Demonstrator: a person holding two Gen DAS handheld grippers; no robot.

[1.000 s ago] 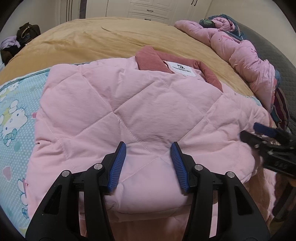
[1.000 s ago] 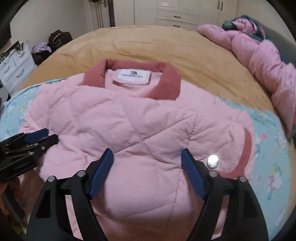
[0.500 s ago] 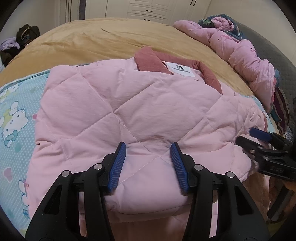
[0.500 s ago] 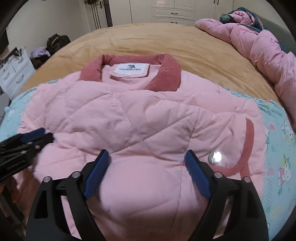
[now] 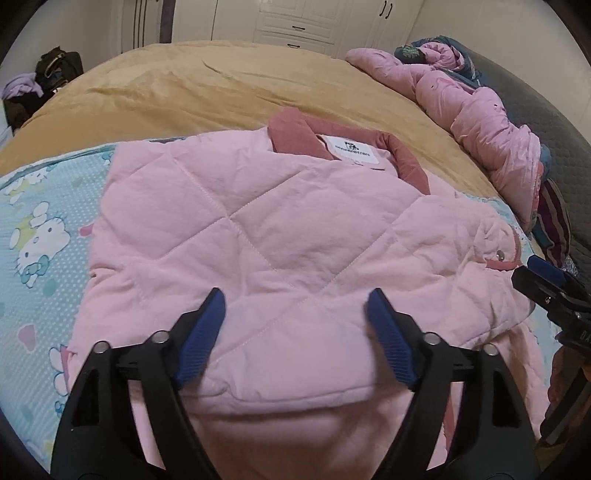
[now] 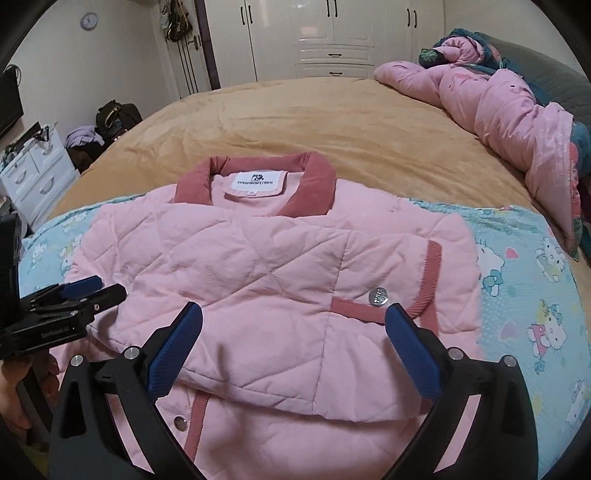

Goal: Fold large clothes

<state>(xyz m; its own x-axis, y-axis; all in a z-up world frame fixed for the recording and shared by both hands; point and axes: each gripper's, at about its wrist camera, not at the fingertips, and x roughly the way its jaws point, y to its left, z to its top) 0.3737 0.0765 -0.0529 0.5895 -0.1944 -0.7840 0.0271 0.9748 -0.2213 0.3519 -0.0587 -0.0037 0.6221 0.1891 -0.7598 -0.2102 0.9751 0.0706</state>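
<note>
Pink quilted jacket folded, both tools spread empty, wall clock only in right view

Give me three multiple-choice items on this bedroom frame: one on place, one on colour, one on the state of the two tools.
1. Where does the pink jacket lie?
A. on the cartoon-cat sheet on the bed
B. on the floor
C. in the wardrobe

2. What colour is the jacket's collar?
A. white
B. dusty red
C. blue

3. How do the left tool and right tool stand?
A. both shut on the jacket
B. only the left one shut
C. both open, holding nothing

Answers:
1 A: the blue printed sheet shows on both sides of the jacket.
2 B: the collar around the white label is darker red than the body.
3 C: in each wrist view the blue pads stand wide apart over the fabric.
</note>
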